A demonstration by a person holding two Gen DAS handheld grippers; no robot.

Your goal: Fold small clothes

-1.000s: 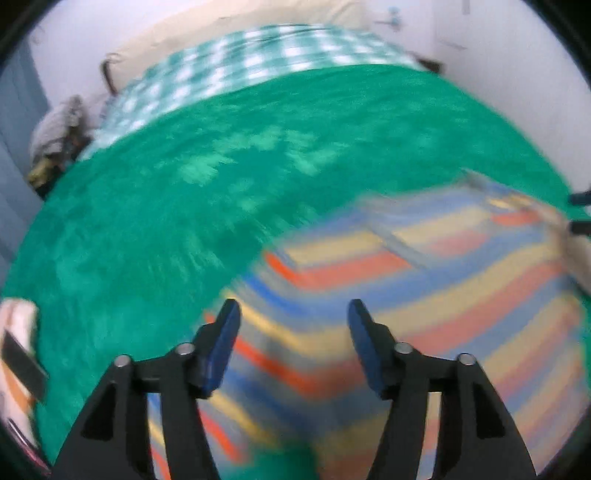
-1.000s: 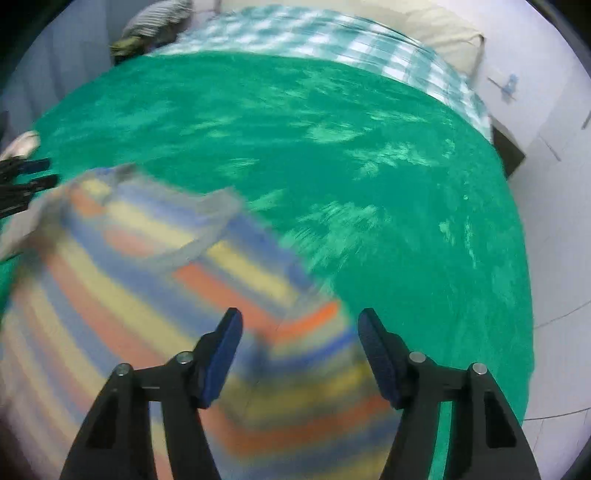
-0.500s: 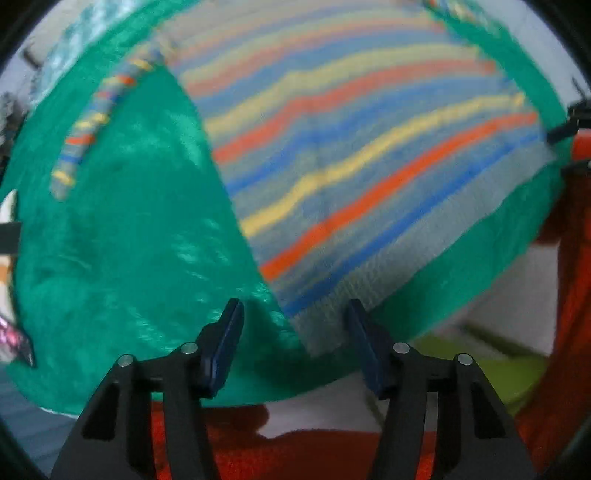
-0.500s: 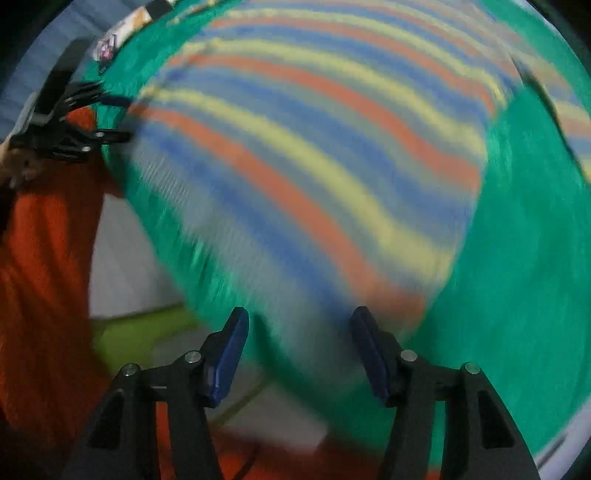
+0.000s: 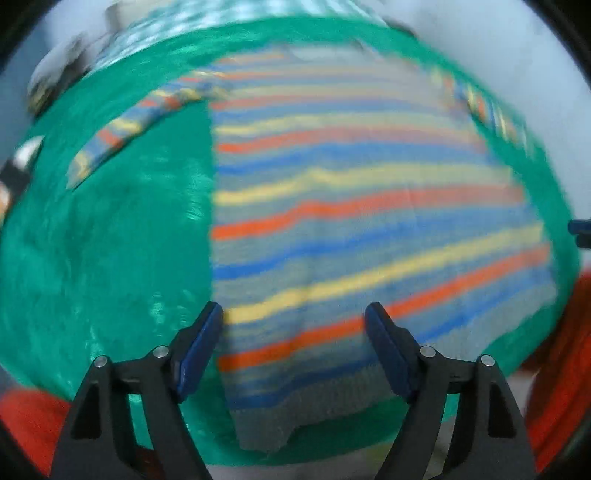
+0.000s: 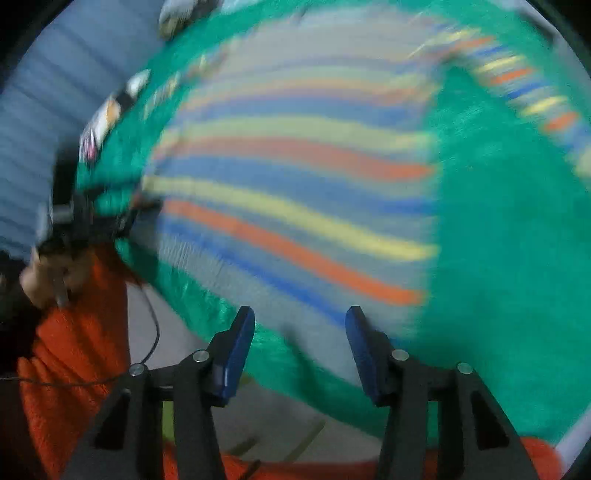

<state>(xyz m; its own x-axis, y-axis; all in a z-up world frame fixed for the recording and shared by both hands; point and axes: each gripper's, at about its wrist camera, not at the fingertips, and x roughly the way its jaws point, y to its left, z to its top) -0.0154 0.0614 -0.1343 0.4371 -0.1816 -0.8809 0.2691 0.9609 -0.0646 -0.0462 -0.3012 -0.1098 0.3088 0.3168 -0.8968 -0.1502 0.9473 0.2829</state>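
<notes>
A small striped sweater (image 5: 351,221), grey with orange, yellow and blue bands, lies flat on a green blanket (image 5: 110,240) with its hem toward me and both sleeves spread out. It also shows in the right wrist view (image 6: 295,192). My left gripper (image 5: 293,350) is open and empty above the hem's left corner. My right gripper (image 6: 300,354) is open and empty above the hem's right part. The left gripper also appears at the left of the right wrist view (image 6: 88,221). Both views are motion-blurred.
The green blanket covers a bed; its near edge (image 5: 332,454) runs just under the grippers. The person's orange sleeves (image 6: 74,350) show below. A checked cover (image 5: 221,22) lies at the far end. Small items (image 6: 110,114) sit near the left bed edge.
The sweater has gone from held up and moving to lying spread flat on the blanket. Both grippers have pulled back to the hem at the near bed edge and stayed open.
</notes>
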